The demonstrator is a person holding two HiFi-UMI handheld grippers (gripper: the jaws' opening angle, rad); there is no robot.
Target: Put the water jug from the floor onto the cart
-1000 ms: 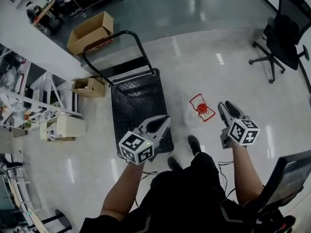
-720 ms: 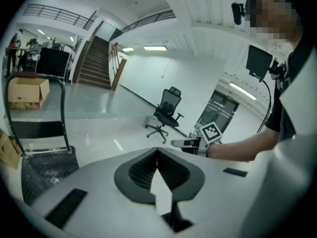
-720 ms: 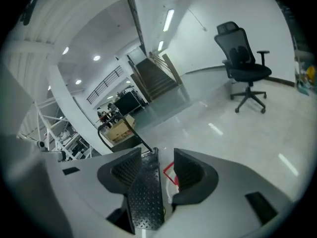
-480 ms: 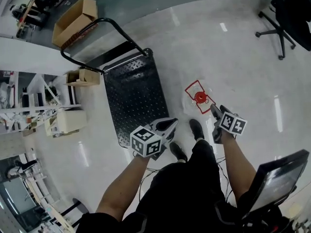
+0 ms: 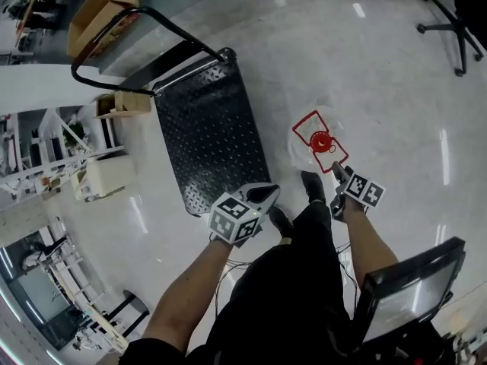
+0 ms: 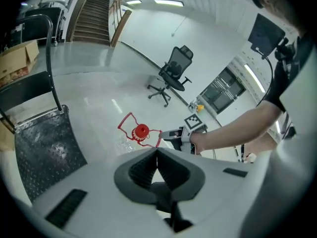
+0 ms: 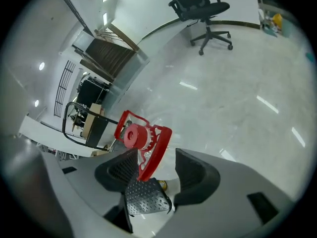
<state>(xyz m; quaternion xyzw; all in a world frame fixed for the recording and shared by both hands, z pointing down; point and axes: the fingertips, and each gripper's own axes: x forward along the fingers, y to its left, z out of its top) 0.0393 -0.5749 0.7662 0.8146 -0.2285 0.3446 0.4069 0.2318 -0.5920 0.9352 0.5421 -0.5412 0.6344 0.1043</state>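
The water jug (image 5: 319, 141) is clear with a red cap and a red handle frame, and it stands on the floor right of the black cart (image 5: 205, 128). My right gripper (image 5: 335, 171) sits low just behind it. In the right gripper view its jaws (image 7: 156, 165) are open, having just been opening. The near bar of the red handle (image 7: 154, 150) lies between the pads, untouched. My left gripper (image 5: 268, 194) hovers near the cart's front corner. Its jaws (image 6: 157, 155) are shut on nothing, and the jug (image 6: 141, 131) lies ahead of them.
The cart's push handle (image 5: 129, 21) rises at its far end, with cardboard boxes (image 5: 95, 6) and shelving (image 5: 46, 166) beyond and to the left. An office chair (image 5: 456, 21) stands far right. The person's shoes (image 5: 312, 185) are just beside the jug.
Both grippers have sunk towards the floor and the head has bent lower. The right gripper has closed in on the jug's red handle; the left has come down by the cart's front corner.
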